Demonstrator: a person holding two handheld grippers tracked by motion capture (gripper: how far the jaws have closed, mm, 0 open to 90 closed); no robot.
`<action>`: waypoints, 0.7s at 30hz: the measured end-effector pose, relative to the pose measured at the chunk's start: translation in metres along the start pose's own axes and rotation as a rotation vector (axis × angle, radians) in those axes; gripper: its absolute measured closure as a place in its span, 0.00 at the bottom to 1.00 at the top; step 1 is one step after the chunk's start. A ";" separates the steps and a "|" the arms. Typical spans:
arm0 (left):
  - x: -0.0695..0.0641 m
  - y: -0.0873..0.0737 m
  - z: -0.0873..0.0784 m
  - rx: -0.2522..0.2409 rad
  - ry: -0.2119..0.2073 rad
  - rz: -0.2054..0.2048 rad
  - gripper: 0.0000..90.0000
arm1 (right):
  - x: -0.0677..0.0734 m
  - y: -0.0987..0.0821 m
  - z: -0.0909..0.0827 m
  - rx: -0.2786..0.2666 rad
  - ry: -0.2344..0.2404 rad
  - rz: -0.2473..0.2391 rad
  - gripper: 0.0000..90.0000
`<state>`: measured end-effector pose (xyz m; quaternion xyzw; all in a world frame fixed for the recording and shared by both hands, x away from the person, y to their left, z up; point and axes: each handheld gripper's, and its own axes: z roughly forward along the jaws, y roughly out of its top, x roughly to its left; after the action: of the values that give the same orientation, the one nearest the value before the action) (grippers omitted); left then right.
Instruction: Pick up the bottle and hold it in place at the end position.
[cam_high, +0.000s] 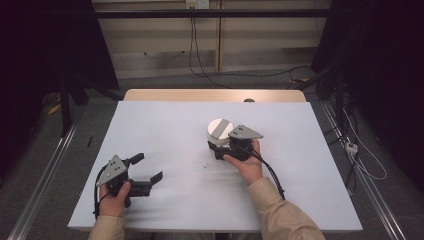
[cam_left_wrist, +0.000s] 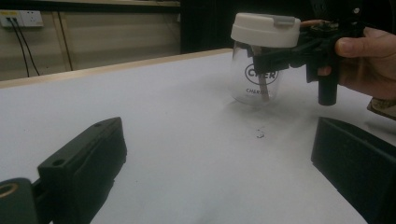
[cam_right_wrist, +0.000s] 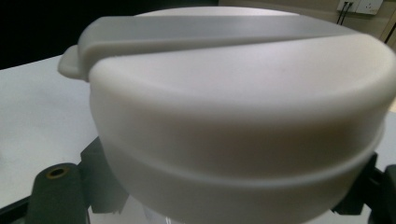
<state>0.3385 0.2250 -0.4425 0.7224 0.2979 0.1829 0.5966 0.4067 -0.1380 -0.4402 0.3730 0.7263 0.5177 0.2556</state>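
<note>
The right gripper is clamped on the glass jar, its black jaws closed around the body just under the white lid, and the log-free evidence of the left gripper view confirms the hold: the jaws reach in from the right and pinch the clear wall below the lid's rim. The jar stands upright on the white table, slightly right of centre and toward the far half, its base appearing to rest on the surface rather than hang above it, though the contact line is not sharp enough to certify. Gripping below the lid leaves the lid and its grey flip tab free, which in my judgement suits steadying the jar while the cap is worked, or lifting it without crushing the top. The right hand holds its tool level, forearm coming in from the near edge at a diagonal, wrist straight. The left gripper rests near the table's near-left corner, well apart from the jar, jaws spread wide with nothing between them and pointed toward the jar. The left hand lies low on the table, idle. A small dark speck marks the surface just near of the jar.
</note>
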 end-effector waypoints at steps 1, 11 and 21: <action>0.000 0.000 0.000 0.000 -0.001 -0.001 0.03 | 0.000 0.000 0.001 0.000 0.000 0.000 0.21; 0.000 0.000 0.000 -0.001 -0.001 0.001 0.03 | -0.001 0.001 0.007 0.000 0.003 0.007 0.21; 0.000 0.000 0.000 -0.001 0.001 -0.001 0.03 | -0.001 0.001 0.013 0.003 0.001 0.014 0.20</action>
<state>0.3381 0.2253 -0.4428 0.7219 0.2985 0.1829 0.5969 0.4171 -0.1314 -0.4437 0.3780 0.7247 0.5186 0.2511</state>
